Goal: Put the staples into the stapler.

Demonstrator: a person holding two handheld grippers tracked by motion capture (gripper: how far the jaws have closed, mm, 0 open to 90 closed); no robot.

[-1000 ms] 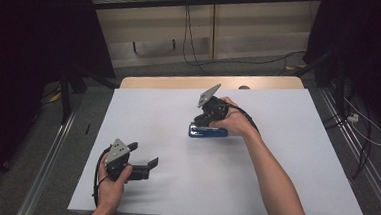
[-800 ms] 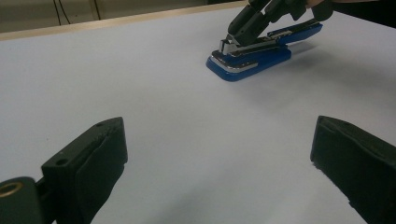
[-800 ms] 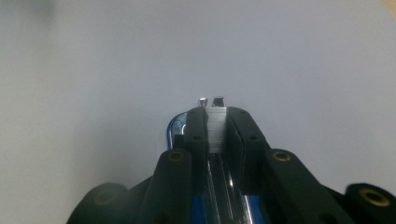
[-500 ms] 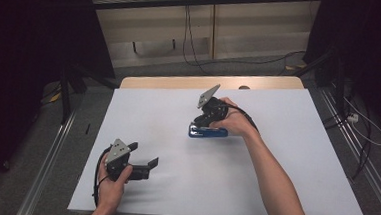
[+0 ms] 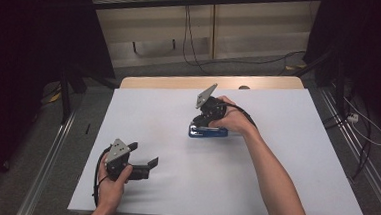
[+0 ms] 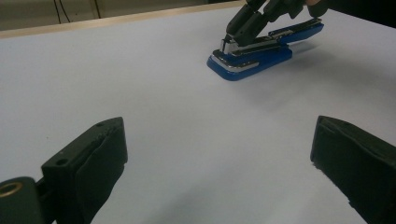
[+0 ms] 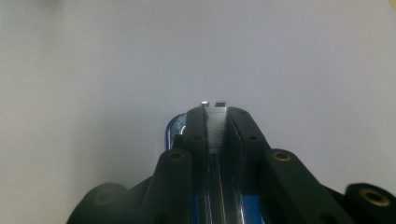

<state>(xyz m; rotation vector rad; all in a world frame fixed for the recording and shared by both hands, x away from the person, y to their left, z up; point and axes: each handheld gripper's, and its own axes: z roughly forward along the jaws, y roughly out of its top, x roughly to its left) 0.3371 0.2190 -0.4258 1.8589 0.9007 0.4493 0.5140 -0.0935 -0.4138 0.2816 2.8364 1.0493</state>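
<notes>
My right claw (image 5: pixel 201 124) clamped on the stapler's metal strip.
The blue stapler (image 5: pixel 208 132) lies on the white table (image 5: pixel 285 163); my left claw (image 5: pixel 142 159) rests apart, jaws spread wide.

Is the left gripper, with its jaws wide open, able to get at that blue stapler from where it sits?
Probably yes. The white table between the left gripper and the blue stapler lies bare, but the right gripper is already clamped on the stapler's top, leaving mainly its base end free.
</notes>
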